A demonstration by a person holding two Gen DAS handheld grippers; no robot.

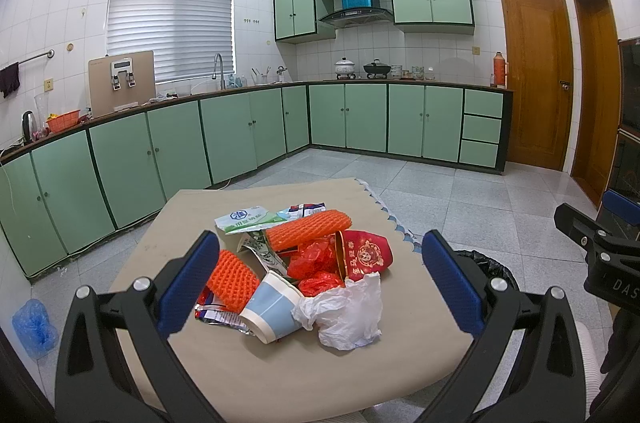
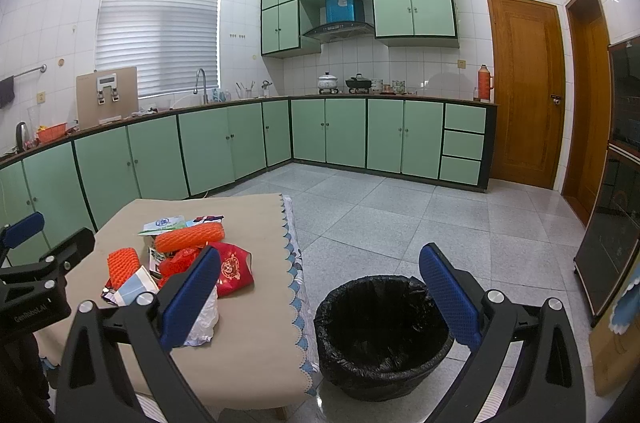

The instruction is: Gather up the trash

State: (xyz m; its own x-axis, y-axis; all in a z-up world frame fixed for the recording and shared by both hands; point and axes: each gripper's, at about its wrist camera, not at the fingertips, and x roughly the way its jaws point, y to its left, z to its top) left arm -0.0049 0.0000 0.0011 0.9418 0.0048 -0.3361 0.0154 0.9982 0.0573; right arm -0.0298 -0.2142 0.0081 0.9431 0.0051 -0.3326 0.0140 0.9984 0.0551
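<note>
A pile of trash lies on a low table with a beige cloth (image 1: 280, 375): a blue-and-white paper cup (image 1: 272, 307) on its side, a crumpled white plastic bag (image 1: 348, 311), two orange foam nets (image 1: 308, 229) (image 1: 234, 275), red plastic bits (image 1: 316, 257), a red paper cup (image 1: 366, 253), green and foil wrappers (image 1: 244, 217). My left gripper (image 1: 320, 283) is open above the pile, holding nothing. My right gripper (image 2: 320, 297) is open and empty above the black-lined trash bin (image 2: 380, 335), which stands on the floor right of the table (image 2: 248, 343). The pile (image 2: 180, 259) lies left of it.
Green cabinets (image 1: 240, 135) run along the left and far walls. Wooden doors (image 1: 536, 79) are at the right. A dark glass cabinet (image 2: 616, 223) stands at the far right. A blue bag (image 1: 34, 323) lies on the grey tiled floor at left.
</note>
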